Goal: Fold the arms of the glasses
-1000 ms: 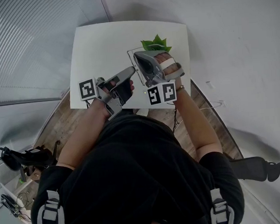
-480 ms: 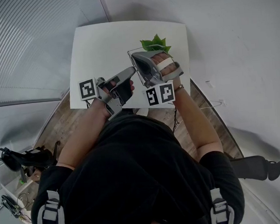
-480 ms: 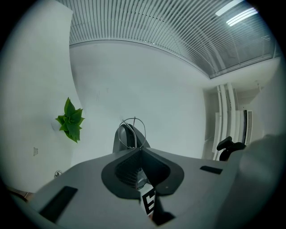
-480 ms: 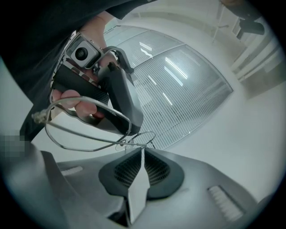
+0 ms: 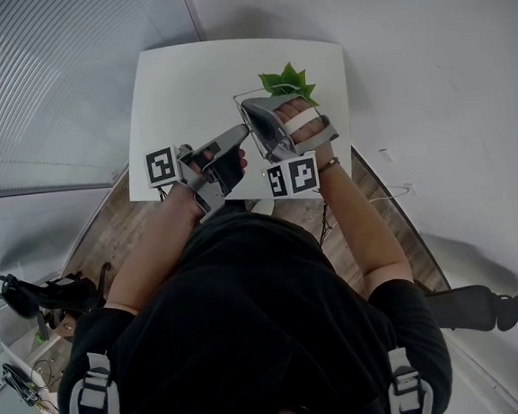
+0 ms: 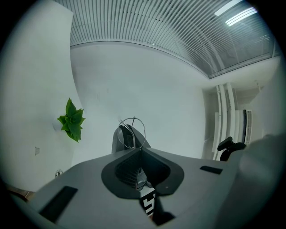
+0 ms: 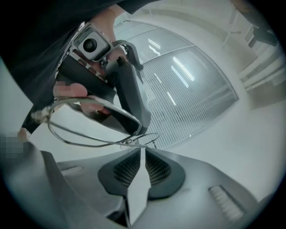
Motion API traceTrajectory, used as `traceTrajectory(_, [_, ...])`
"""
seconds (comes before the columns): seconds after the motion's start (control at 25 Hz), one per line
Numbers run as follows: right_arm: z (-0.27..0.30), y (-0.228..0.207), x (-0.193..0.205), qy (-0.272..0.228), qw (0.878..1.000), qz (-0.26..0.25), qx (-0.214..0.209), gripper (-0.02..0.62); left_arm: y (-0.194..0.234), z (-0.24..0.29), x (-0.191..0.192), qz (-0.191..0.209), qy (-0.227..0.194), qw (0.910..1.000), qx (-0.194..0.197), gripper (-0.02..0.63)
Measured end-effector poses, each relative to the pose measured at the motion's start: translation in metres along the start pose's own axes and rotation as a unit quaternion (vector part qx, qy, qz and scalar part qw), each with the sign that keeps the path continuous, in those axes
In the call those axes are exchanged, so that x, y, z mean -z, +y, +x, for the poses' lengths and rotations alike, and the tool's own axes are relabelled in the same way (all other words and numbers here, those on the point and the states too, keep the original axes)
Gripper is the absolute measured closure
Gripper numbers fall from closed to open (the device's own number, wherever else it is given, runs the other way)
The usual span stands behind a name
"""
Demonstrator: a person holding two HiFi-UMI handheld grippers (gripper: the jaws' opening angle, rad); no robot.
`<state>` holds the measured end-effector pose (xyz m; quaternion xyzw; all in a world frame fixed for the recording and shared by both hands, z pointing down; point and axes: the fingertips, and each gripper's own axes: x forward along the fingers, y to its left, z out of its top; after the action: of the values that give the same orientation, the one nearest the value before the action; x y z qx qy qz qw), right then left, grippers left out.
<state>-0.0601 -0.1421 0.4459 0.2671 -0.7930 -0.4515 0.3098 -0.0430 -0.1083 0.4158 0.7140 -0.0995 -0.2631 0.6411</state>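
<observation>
Thin wire glasses (image 5: 247,93) hang above the white table (image 5: 176,83), held between my two grippers. My left gripper (image 5: 242,133) is shut on one end of the frame; in the left gripper view a wire loop (image 6: 132,118) stands just past its tips (image 6: 139,150). My right gripper (image 5: 245,106) faces it from the right. Its jaws have just been opening a little, and its tips (image 7: 142,149) still pinch the thin wire (image 7: 89,144) of the glasses. The left gripper (image 7: 129,96) fills that view's upper left.
A small green plant (image 5: 289,82) sits on the table's far right, close behind the right gripper, and shows again as the plant (image 6: 71,120) at left. The person's hand (image 7: 71,91) grips the left tool. Wooden floor (image 5: 108,233) lies beyond the table's near edge.
The right gripper has rolled slightly, and its marker cube has shifted a little left. The left gripper and the glasses have stayed where they were.
</observation>
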Motion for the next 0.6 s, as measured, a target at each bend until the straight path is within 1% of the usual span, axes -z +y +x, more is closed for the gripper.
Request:
traceTrajectory(0.2, [-0.003,-0.001,0.003,0.010,1.000,-0.007,0.001,0.518,0.001,-0.002,-0.002,0.002,-0.007,1.0000,0.000,0.594])
traceTrajectory(0.36, [-0.012,-0.007,0.009,0.017,1.000,0.002,0.008,0.506,0.002,-0.004,-0.003,0.003,-0.015,0.9999,0.002,0.594])
traceTrajectory(0.48, [-0.020,-0.015,0.023,0.031,0.999,0.020,0.019,0.505,0.003,-0.005,-0.004,0.005,-0.017,0.9998,0.003,0.594])
traceTrajectory(0.6, [-0.027,-0.023,0.045,0.060,0.997,0.030,0.032,0.486,0.005,-0.006,-0.005,0.006,-0.022,0.9997,0.004,0.594])
